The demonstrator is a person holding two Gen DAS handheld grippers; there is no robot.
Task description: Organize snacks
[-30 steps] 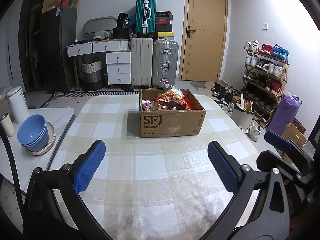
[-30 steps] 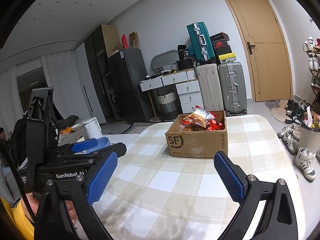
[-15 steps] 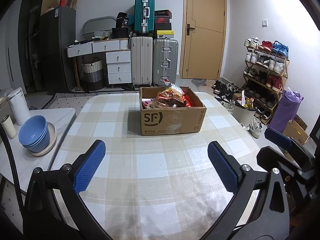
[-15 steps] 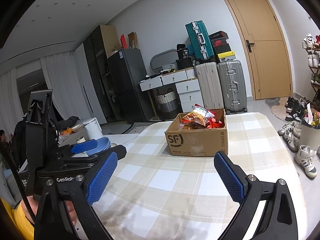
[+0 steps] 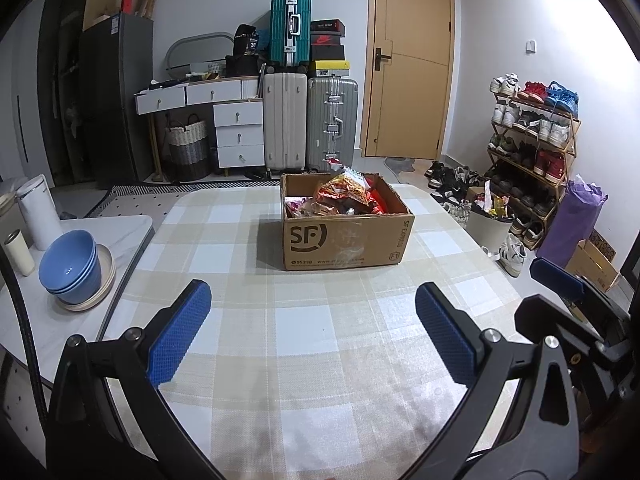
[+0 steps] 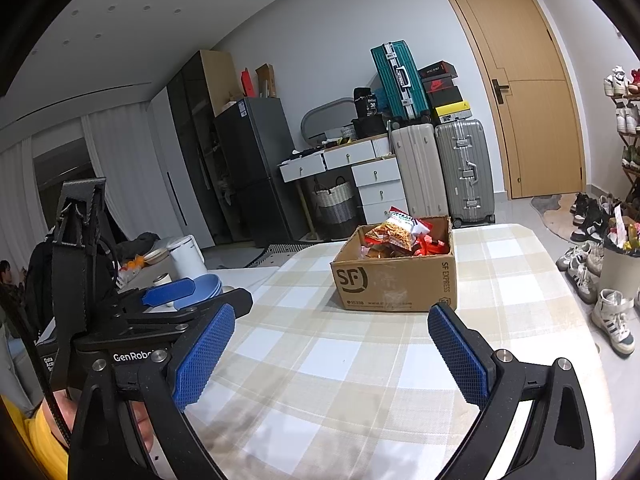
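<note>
While the checked table [image 5: 304, 344] fills both frames, my snack box [image 5: 346, 236] sits dead centre, snacks [image 5: 342, 196] heaped inside.

Box's long side faces me, straight ahead of my left gripper [image 5: 310, 332], up and slightly left of my right gripper [image 6: 330, 358]; both gape wide, empty, about equally far. Only the right view shows the box's right end and my left tool; blue bowls [image 5: 70, 266] sit mid-left.

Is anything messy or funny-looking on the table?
Only a little: the cardboard box is overstuffed, so a snack bag pokes up above its rim. Nothing has spilled onto the checked tablecloth.
</note>
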